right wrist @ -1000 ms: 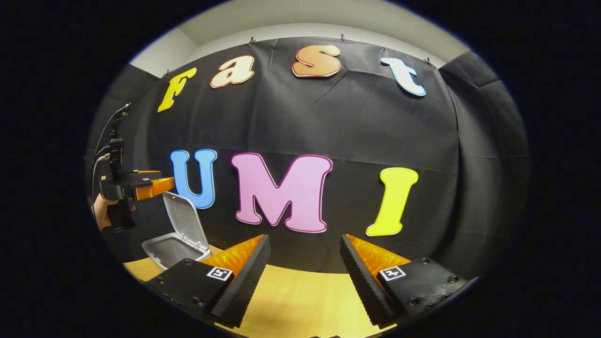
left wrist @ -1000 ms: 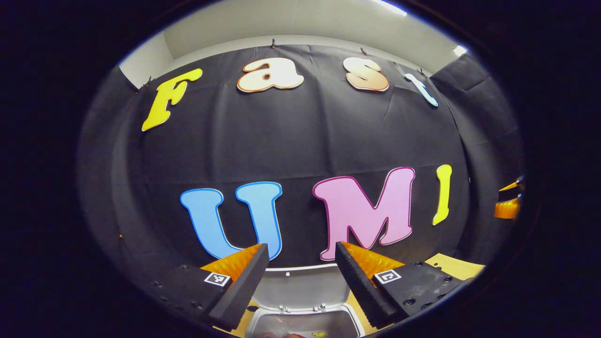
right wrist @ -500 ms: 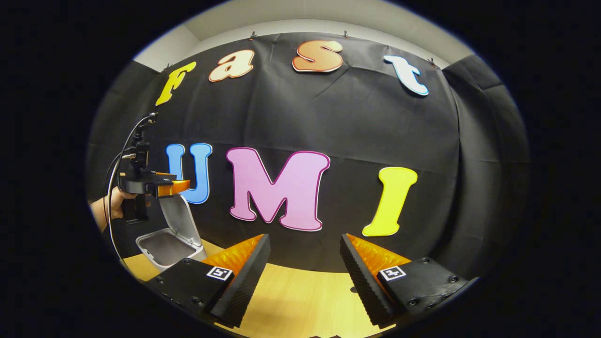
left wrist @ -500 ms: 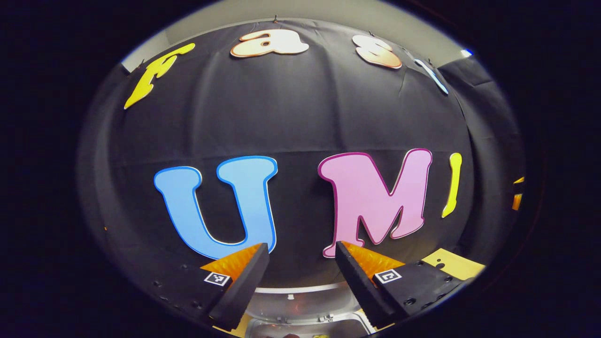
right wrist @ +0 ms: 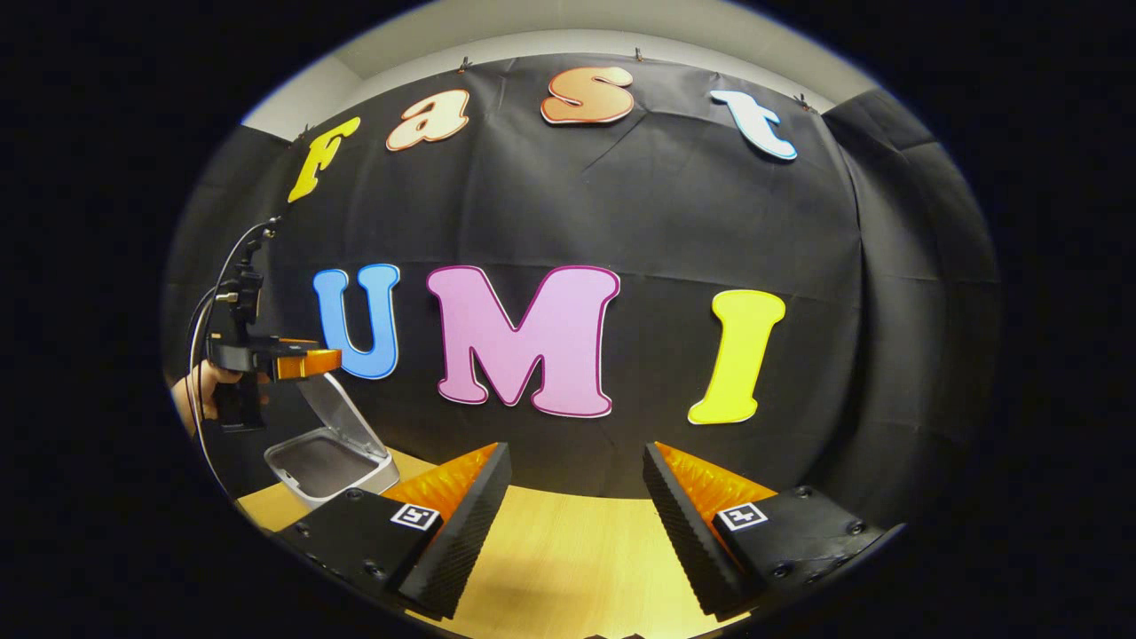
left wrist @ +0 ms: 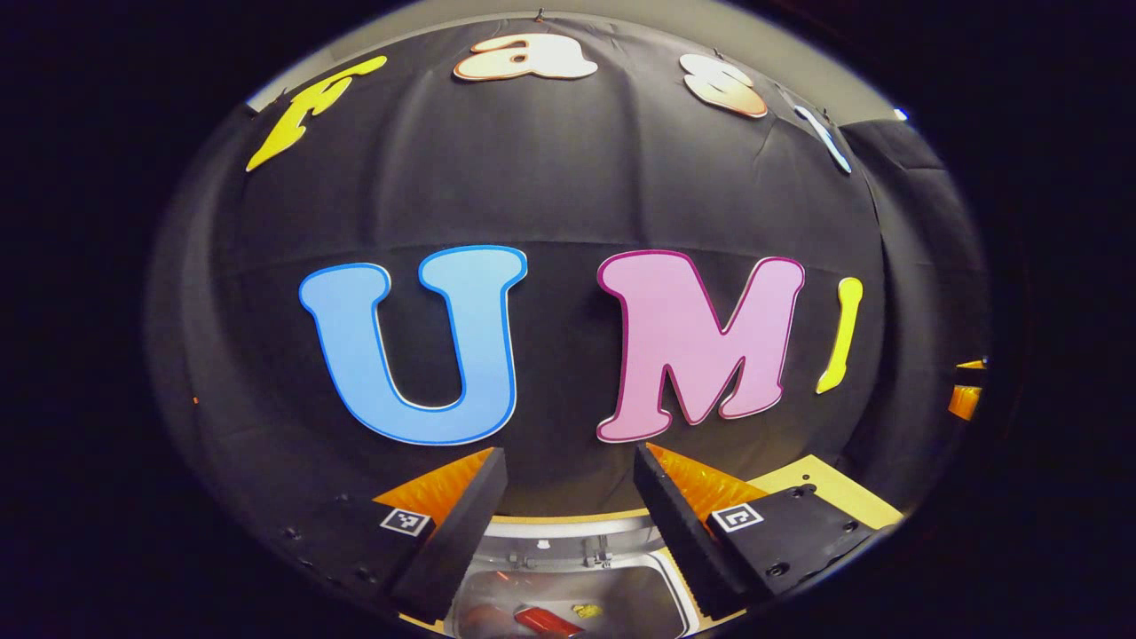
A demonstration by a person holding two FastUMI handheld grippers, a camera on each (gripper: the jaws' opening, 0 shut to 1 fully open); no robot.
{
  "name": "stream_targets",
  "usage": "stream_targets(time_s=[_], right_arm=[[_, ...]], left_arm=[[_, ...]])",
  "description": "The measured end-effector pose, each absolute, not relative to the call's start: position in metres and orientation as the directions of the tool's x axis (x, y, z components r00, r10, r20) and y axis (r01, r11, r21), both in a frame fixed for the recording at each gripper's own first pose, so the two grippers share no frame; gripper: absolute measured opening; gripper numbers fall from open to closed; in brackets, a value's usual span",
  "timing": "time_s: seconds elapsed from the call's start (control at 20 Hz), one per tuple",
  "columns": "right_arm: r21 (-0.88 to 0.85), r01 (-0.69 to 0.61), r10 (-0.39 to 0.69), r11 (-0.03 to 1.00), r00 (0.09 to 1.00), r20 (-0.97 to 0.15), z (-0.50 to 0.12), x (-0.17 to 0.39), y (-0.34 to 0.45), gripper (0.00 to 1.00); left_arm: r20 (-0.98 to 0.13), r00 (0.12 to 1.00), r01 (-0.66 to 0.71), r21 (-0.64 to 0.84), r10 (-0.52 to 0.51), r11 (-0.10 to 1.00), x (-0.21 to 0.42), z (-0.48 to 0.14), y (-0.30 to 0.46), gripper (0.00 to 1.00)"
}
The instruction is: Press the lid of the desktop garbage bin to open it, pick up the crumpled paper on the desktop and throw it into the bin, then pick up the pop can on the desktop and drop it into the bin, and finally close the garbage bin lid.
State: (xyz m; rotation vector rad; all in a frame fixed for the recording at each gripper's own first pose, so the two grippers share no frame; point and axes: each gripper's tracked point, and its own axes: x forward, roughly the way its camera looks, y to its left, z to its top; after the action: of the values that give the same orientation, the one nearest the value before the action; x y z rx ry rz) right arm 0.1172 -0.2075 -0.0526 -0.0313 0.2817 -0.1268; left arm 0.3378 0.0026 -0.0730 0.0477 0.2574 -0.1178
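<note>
Hovering level: left claw [right wrist: 306,362] over lid [right wrist: 342,417] | fingers apart, empty

The bin [left wrist: 568,577] is cut off at the bottom edge of the left gripper view, so the red thing [left wrist: 546,621] and small yellow bit [left wrist: 586,611] inside can't really be identified. In the right gripper view, the hand [right wrist: 206,395] sits half out of sight.

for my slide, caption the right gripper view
Left gripper reaches over the bin's raised lid; right gripper hangs open above the table.
</note>
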Motion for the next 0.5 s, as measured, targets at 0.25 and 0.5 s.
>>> stream_targets(time_s=[0.25, 0.5], right_arm=[[-0.04, 0.109, -0.116, 0.993, 0.95, -0.29, -0.062, 0.104, -0.199, 0.97], [-0.026, 0.101, -0.104, 0.995, 0.931, -0.351, -0.09, 0.087, -0.19, 0.97]], left_arm=[[-0.307, 0.95, 0.07, 0.012, -0.062, 0.998, 0.274, -0.126, 0.012, 0.96], [-0.364, 0.931, 0.054, 0.025, -0.041, 0.998, 0.231, -0.188, 0.015, 0.97]])
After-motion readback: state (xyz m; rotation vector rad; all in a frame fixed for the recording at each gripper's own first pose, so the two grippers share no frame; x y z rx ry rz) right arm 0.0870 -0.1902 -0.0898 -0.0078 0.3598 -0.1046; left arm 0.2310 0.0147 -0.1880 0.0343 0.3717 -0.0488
